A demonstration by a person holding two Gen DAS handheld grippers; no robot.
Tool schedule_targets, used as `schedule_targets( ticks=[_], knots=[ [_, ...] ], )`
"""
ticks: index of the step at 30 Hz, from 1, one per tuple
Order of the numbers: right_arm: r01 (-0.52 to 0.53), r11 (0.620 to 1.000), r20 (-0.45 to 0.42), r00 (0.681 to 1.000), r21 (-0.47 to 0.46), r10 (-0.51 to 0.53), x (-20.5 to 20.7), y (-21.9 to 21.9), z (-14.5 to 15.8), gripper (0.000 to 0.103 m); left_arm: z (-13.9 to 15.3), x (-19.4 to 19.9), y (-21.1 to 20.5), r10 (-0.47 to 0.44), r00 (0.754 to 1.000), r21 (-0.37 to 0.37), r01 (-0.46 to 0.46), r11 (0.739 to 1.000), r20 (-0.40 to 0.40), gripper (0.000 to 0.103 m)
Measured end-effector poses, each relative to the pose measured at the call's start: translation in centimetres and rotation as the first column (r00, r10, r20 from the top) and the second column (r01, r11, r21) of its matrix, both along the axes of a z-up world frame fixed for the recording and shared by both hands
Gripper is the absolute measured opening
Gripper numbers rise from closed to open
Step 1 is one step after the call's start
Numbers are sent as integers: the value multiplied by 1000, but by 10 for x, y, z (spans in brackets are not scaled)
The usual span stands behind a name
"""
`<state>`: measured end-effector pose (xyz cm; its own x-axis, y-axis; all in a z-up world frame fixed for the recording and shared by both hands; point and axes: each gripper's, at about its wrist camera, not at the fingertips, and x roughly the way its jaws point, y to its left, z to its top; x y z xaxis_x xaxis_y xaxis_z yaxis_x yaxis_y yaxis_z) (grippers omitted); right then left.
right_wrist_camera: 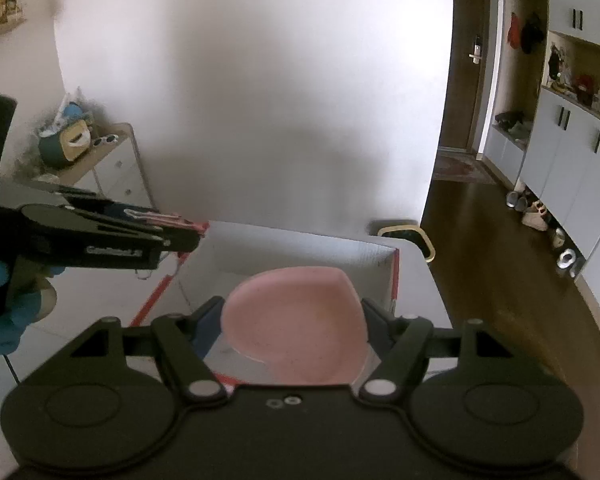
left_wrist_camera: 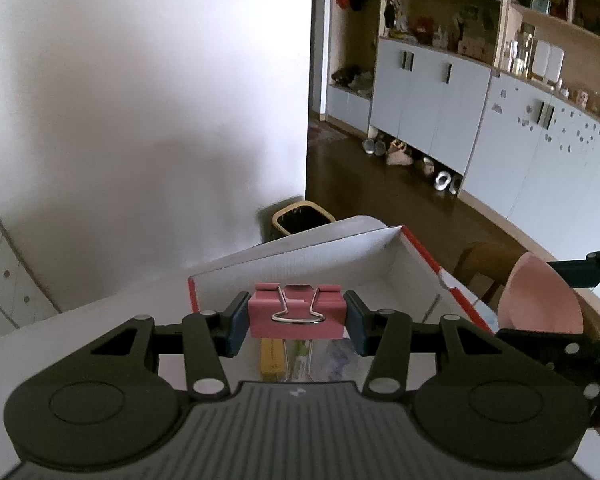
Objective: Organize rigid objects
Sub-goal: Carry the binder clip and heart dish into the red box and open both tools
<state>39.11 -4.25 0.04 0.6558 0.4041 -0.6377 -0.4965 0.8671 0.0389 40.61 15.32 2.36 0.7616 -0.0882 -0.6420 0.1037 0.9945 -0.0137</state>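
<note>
My left gripper (left_wrist_camera: 296, 320) is shut on a pink binder clip (left_wrist_camera: 296, 316) with silver wire handles, held above the near edge of an open white cardboard box with red trim (left_wrist_camera: 380, 264). Flat packets lie on the box floor under the clip. In the right wrist view my right gripper (right_wrist_camera: 294, 320) is shut on a pink heart-shaped dish (right_wrist_camera: 296, 324), held over the same box (right_wrist_camera: 300, 252). The left gripper (right_wrist_camera: 140, 236) with the clip shows at the left there, in a blue-gloved hand (right_wrist_camera: 4, 312). The dish (left_wrist_camera: 540, 300) also shows at the right of the left wrist view.
The box stands on a white table (left_wrist_camera: 80, 328) against a white wall. A dark waste bin with a yellow rim (left_wrist_camera: 300, 220) sits on the floor behind it. A wooden chair (left_wrist_camera: 484, 268) stands to the right. Grey cabinets and shoes line the far wall.
</note>
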Motion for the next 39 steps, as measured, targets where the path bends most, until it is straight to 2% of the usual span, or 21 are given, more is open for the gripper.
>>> schedule_targets(
  ticks=[10,22,32,39],
  knots=[
    [28,998,-61,998,-51,-31,50,18,-47,72,-41,59,-9,-32,998,20,33,999,-50,49],
    [-9,989,-163,986,-148,-16,76,51,-107,72,-97,113,-12,-43,987,9,45,999,-156,49],
    [-19,979,-231,973,-204,-29,93,63,-131,72,-133,139,-19,-47,965,37,59,998,-259,49],
    [-27,976,-249,968,-215,-28,95,67,-134,72,-144,138,-22,-69,955,39,84,996,-288,49]
  ],
)
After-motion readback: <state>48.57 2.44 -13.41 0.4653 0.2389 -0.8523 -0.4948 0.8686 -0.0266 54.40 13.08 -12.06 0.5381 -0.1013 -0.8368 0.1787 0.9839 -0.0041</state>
